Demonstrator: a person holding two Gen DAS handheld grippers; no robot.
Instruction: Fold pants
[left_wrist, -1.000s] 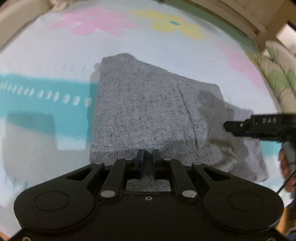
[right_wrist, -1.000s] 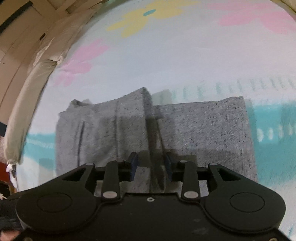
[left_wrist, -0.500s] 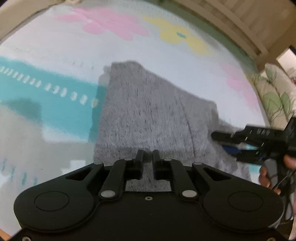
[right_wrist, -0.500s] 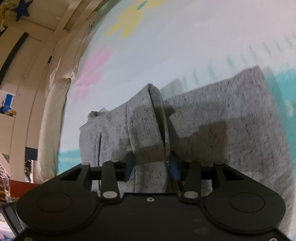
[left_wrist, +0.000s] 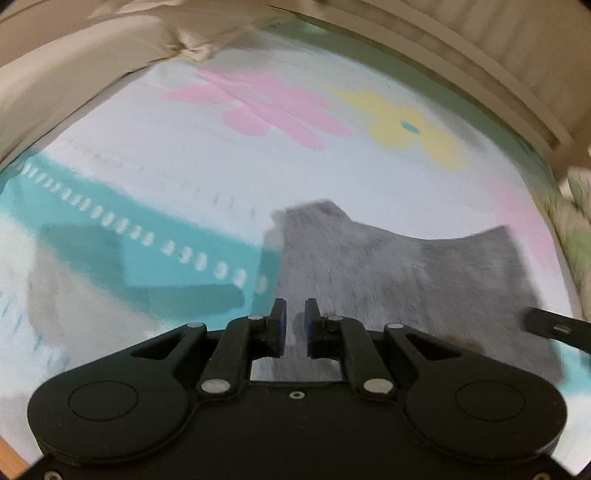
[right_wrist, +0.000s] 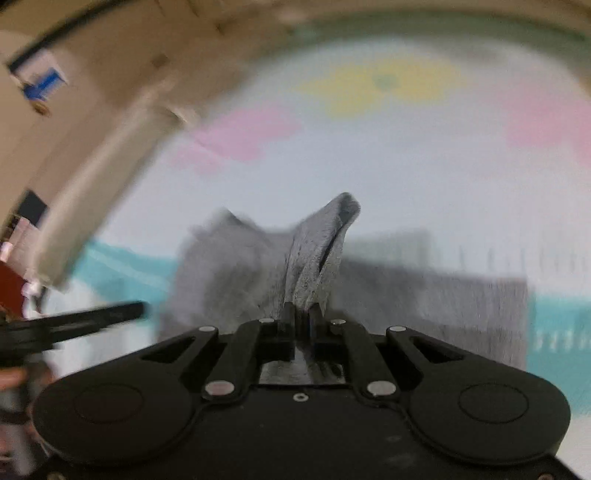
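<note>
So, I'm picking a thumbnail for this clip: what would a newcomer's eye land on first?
Probably the ridge of grey pants standing up in the middle of the right wrist view, pinched in the right gripper. Next, the bright sheet beneath, with a pink flower and a yellow flower at the far side and a teal band on the left. The left gripper is slightly open over the pants' near edge, holding nothing.

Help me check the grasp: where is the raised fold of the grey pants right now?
In the right wrist view the raised fold stands at centre, pinched in the right gripper, above the rest of the grey pants lying on the flowered mat.
</note>
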